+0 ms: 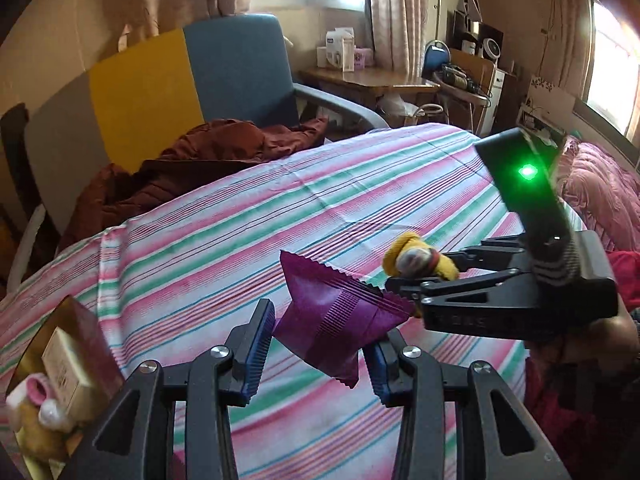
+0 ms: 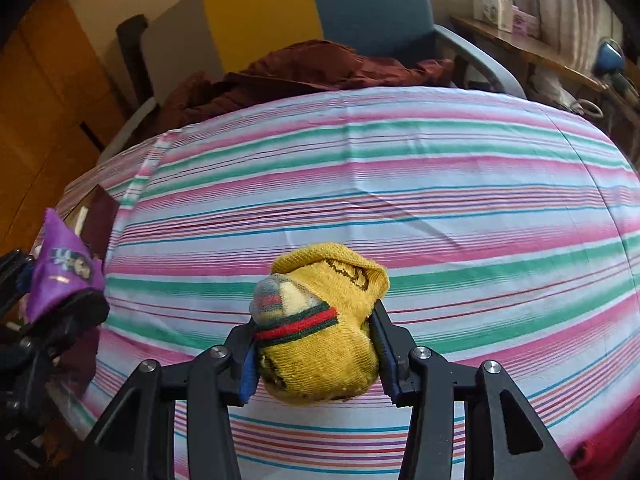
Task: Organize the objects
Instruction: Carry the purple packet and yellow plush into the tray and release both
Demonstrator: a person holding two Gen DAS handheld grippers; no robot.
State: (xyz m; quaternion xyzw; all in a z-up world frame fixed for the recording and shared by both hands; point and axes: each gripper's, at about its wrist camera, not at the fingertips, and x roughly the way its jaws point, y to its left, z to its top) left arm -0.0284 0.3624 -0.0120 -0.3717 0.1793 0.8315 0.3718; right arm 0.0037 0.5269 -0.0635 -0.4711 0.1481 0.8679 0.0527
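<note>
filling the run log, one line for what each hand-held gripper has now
left hand-held gripper: shut on crinkled purple foil packet | right hand-held gripper: shut on rolled yellow knit sock | both above striped bedsheet

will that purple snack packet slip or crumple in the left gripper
The purple packet looks glossy, so it may slide between the left gripper pads. Its puffed, creased body suggests it is light and would probably crumple under a hard squeeze.

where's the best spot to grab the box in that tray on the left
Grip the box across its two narrow sides, near the upper end, coming from above. It stands tilted in the tray, that end is free, and the plush toy crowds its lower end. Both grippers are full, so one must unload first.
</note>
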